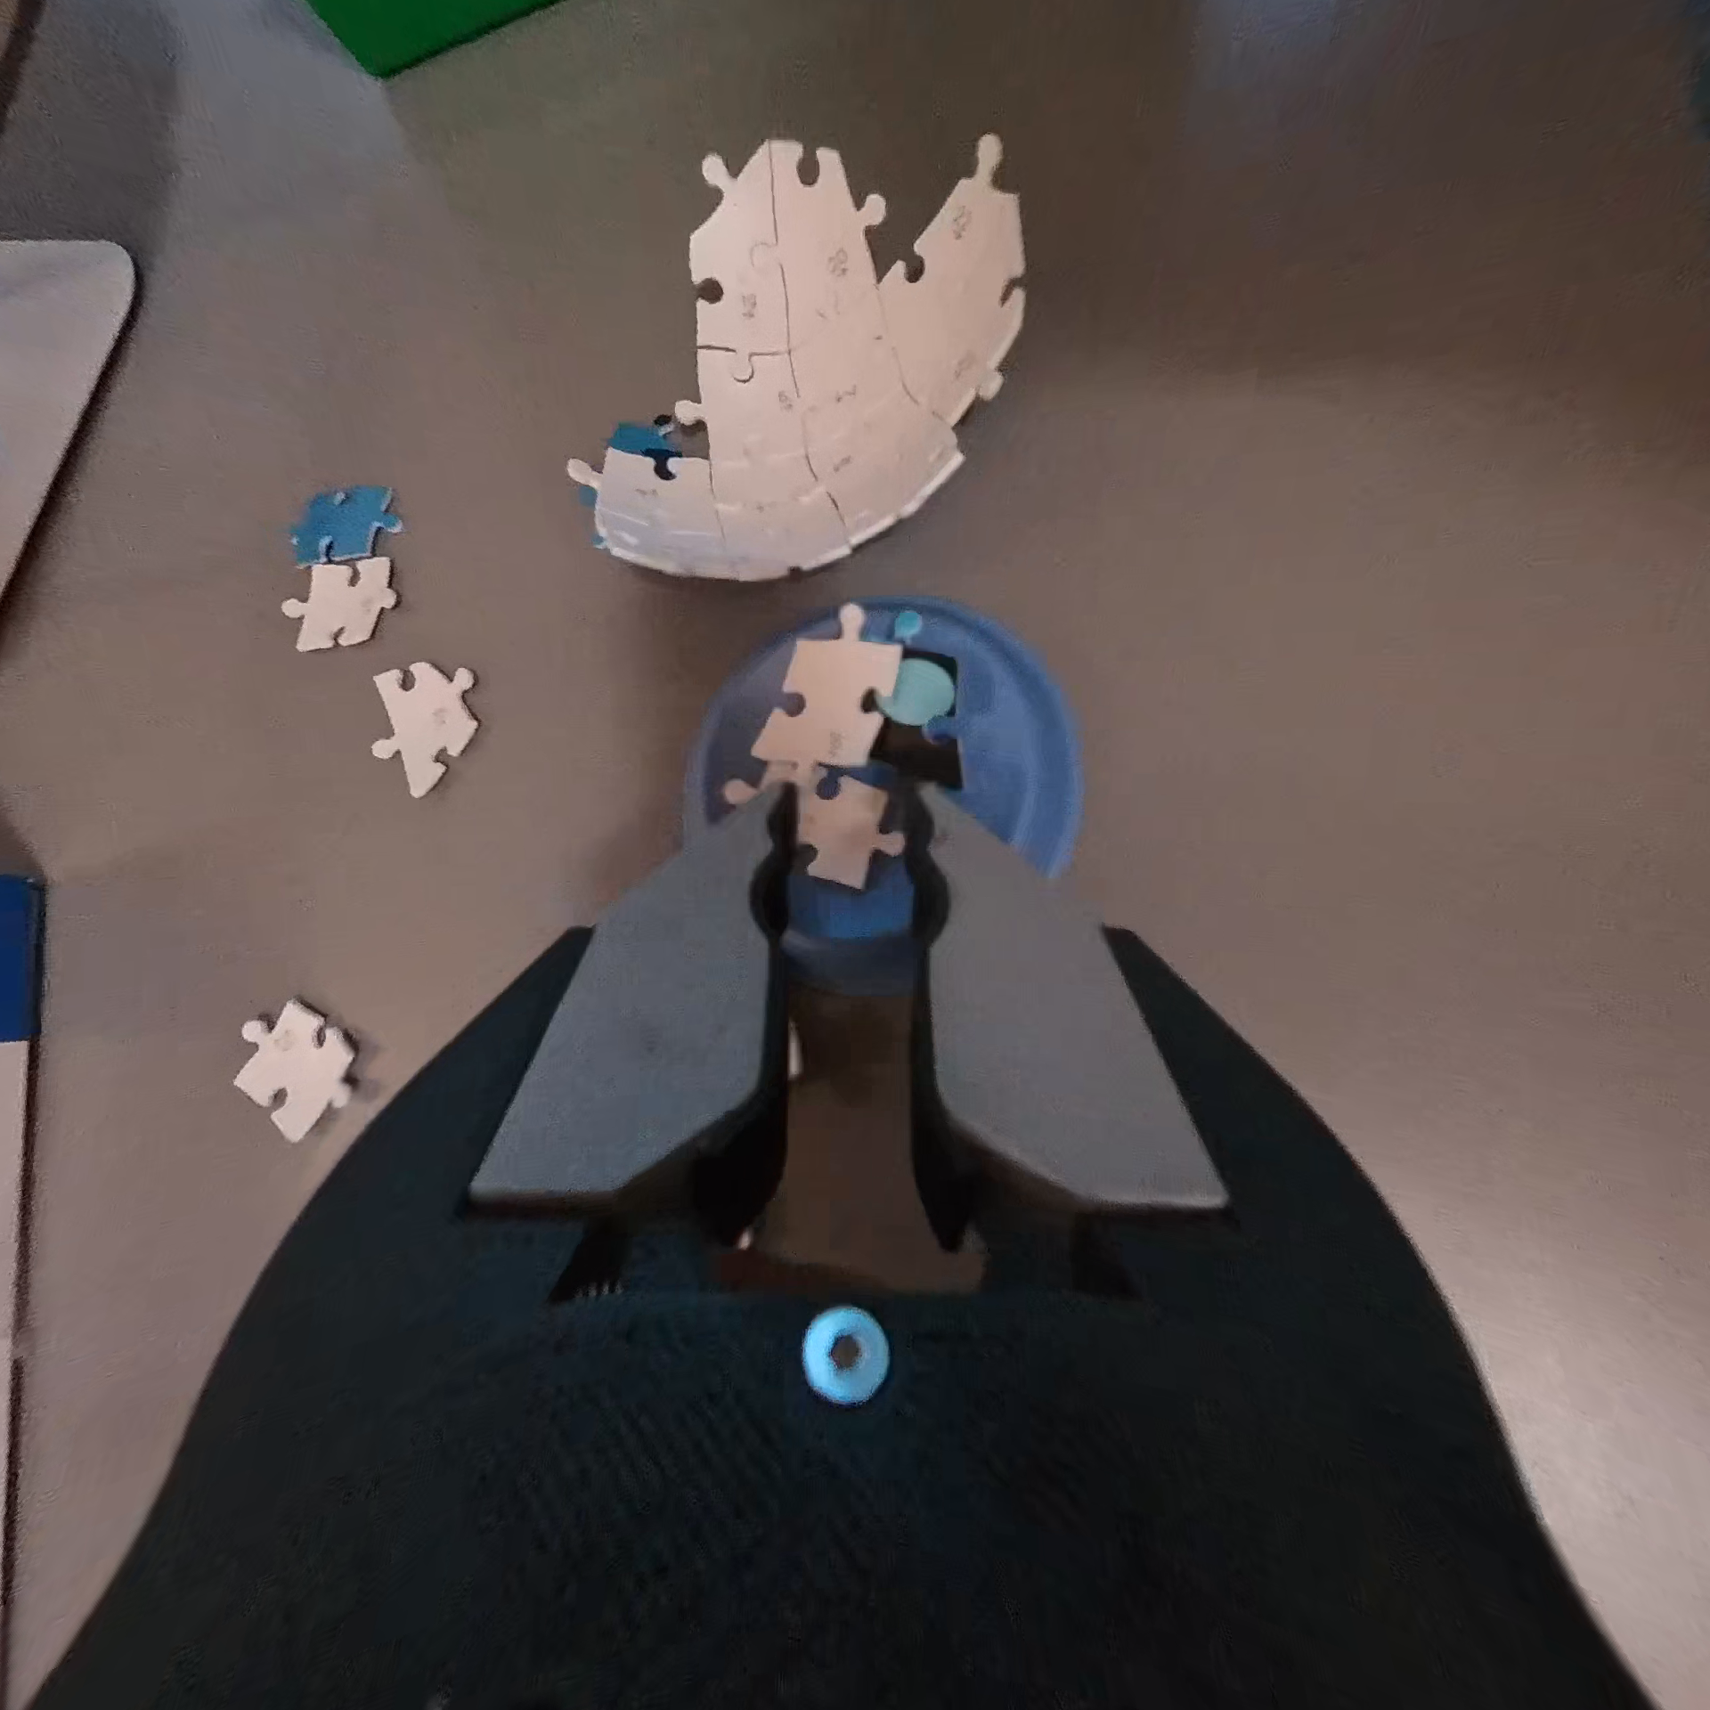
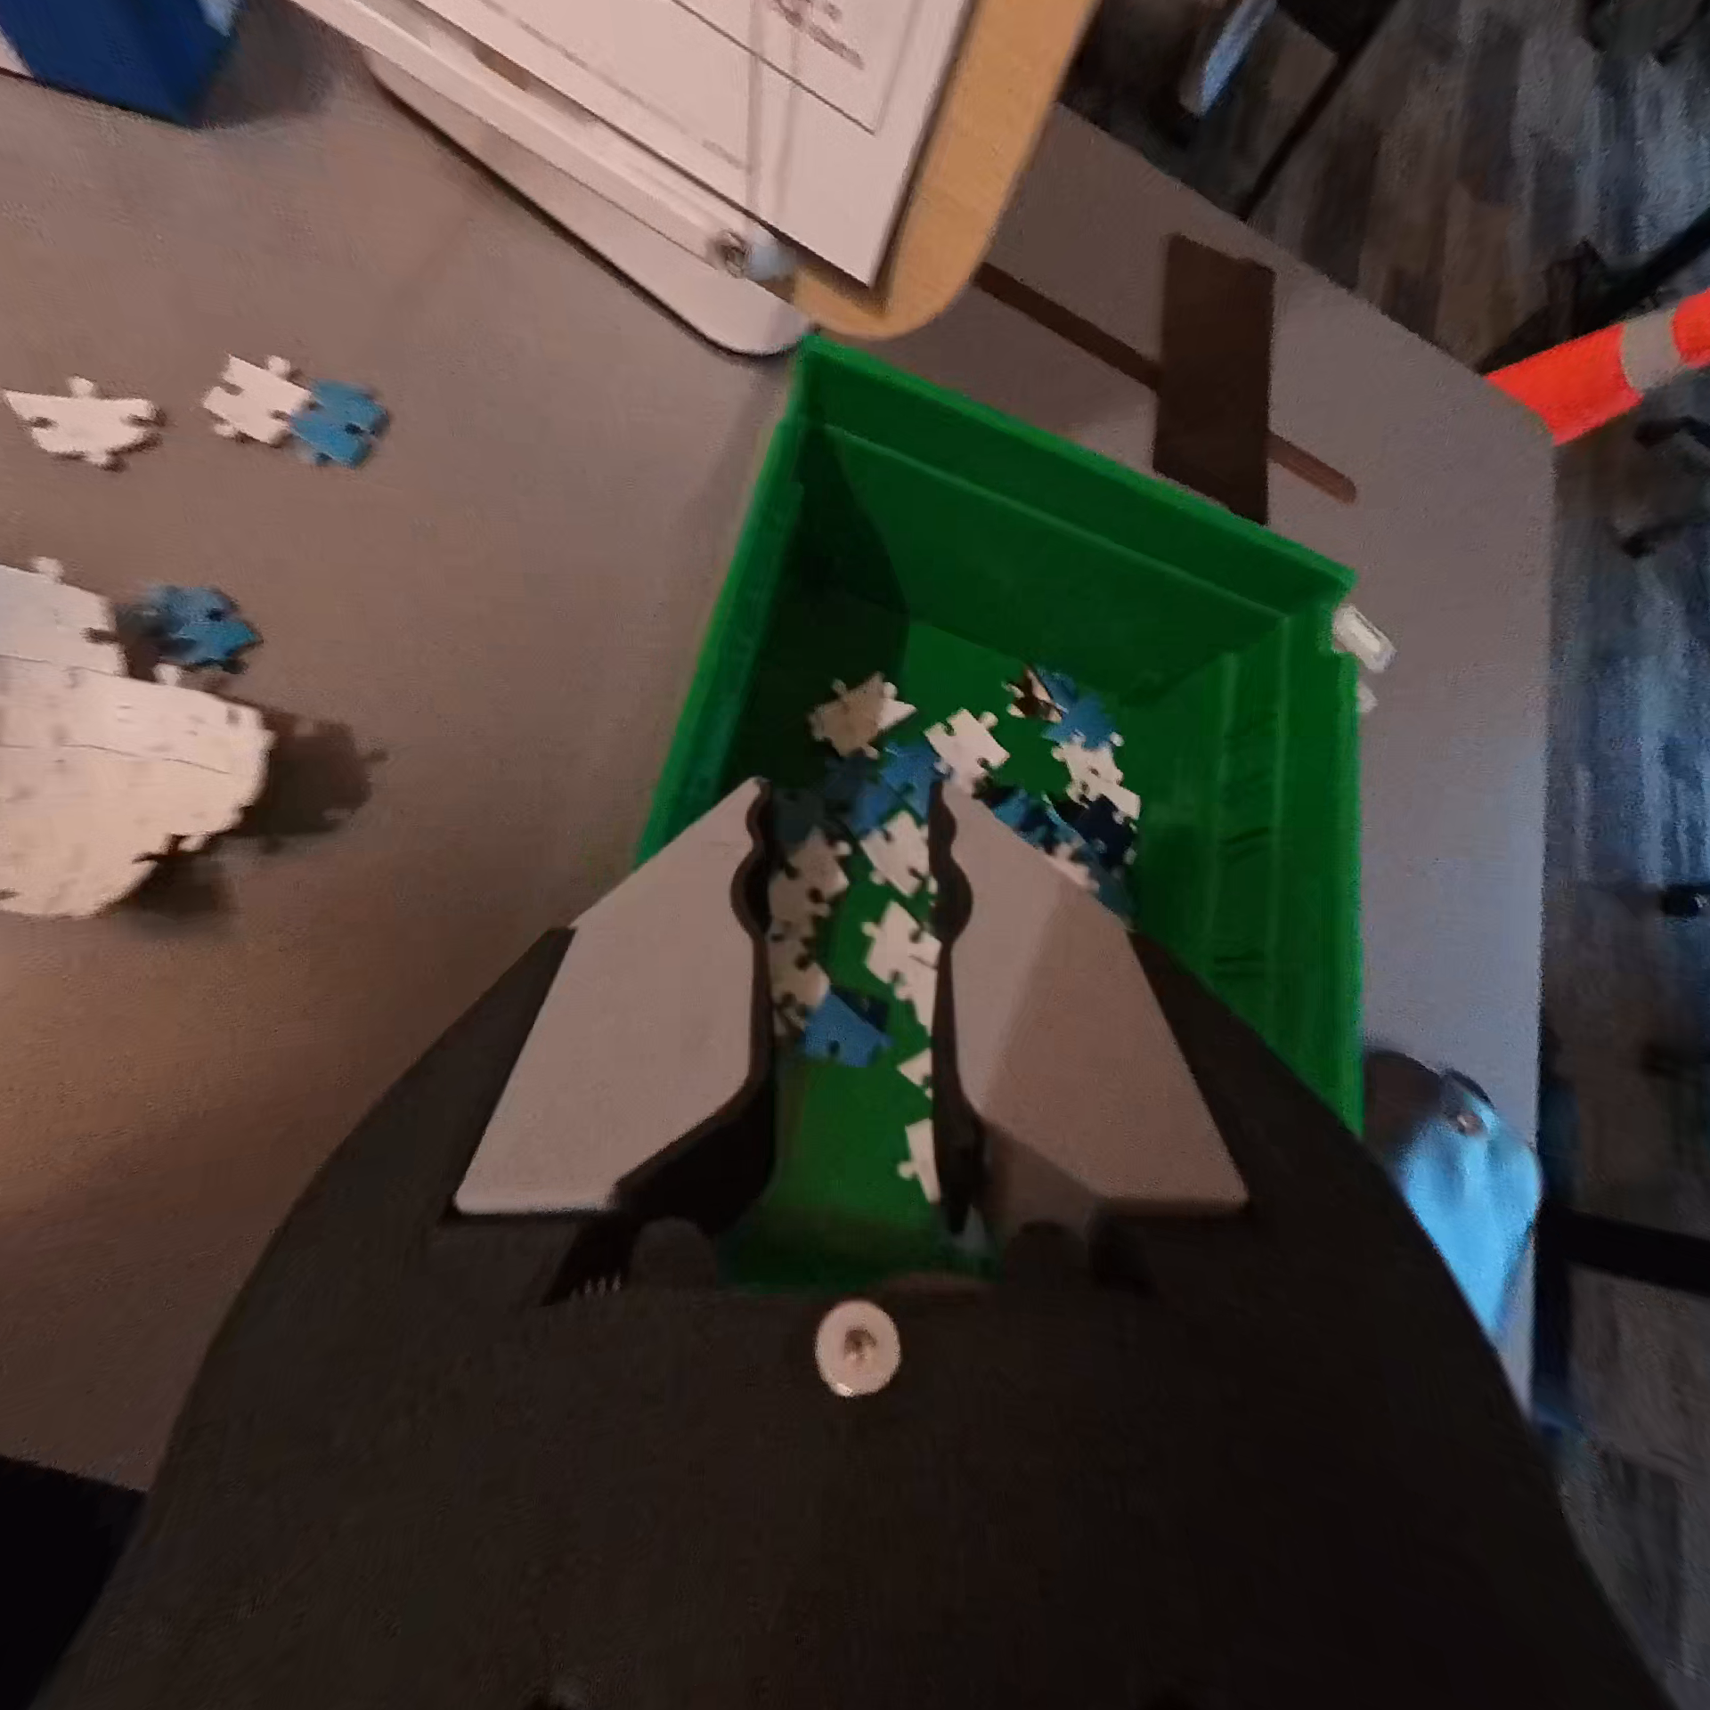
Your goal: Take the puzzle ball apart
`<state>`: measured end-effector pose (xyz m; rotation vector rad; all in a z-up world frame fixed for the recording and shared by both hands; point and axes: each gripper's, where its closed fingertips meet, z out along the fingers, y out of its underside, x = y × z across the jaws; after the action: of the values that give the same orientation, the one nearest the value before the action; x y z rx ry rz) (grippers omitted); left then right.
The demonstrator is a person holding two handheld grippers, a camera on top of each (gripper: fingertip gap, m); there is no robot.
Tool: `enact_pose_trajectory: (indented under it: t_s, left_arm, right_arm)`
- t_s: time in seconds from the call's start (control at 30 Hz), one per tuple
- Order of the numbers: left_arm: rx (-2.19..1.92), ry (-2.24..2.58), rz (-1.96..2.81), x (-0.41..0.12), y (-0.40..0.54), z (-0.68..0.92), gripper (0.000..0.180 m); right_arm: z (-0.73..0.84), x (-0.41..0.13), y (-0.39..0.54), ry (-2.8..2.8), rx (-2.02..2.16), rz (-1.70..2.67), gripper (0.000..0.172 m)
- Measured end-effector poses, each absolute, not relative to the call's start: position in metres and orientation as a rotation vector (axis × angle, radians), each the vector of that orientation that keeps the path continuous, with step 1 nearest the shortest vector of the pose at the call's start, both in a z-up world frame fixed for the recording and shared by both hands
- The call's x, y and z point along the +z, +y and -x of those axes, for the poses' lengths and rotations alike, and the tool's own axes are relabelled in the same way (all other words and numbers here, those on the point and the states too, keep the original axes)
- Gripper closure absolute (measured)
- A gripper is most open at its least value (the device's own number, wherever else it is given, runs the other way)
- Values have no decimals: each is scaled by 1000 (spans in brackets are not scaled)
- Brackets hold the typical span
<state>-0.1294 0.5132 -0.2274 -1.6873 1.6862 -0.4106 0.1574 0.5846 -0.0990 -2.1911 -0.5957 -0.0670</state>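
A grey-brown tabletop [image 1: 1295,555] fills both views. At centre right of the right wrist view stands a deep green plastic bin [image 2: 1064,444] with a heap of white and blue jigsaw pieces [image 2: 962,749] on its bottom. The right gripper [image 2: 847,814] hangs over it, fingers apart with only those pieces showing between them. At upper centre lies a wooden clipboard [image 2: 981,185] with white printed sheets [image 2: 703,83], too blurred to read.

In the upper middle of the left wrist view rests a curved white shell of joined puzzle pieces [image 1: 814,389]; the faint marks on their backs are unreadable. Below it is a round blue plastic disc [image 1: 1027,731]. The left gripper [image 1: 849,814] sits over its near edge, fingers narrowly apart, flanking a small upright strip of white joined pieces [image 1: 833,703]; through the blur I cannot tell whether they press on it. Loose white pieces [image 1: 427,726] lie at left.
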Motion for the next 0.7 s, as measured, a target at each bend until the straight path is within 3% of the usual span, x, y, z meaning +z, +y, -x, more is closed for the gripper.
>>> enact_pose_trajectory:
  t_s: [0.07,0.23,0.47,0.63,0.7]
  left_arm:
    - [-427,1677,1706,-231,514,129,178]
    - [-394,1698,1665,-231,514,130,180]
    - [-438,1620,1691,-227,516,146,180]
    - [-471,1552,1710,-222,522,153,170]
    - [-461,1519,1726,-221,527,154,163]
  right_arm:
    - [-93,-94,569,-747,119,2088,143]
    - [70,-148,516,-1220,540,2019,140]
    - [122,-227,541,-1448,264,2091,133]
    - [126,-224,539,-1479,236,2090,125]
    - [125,-217,539,-1470,230,2064,134]
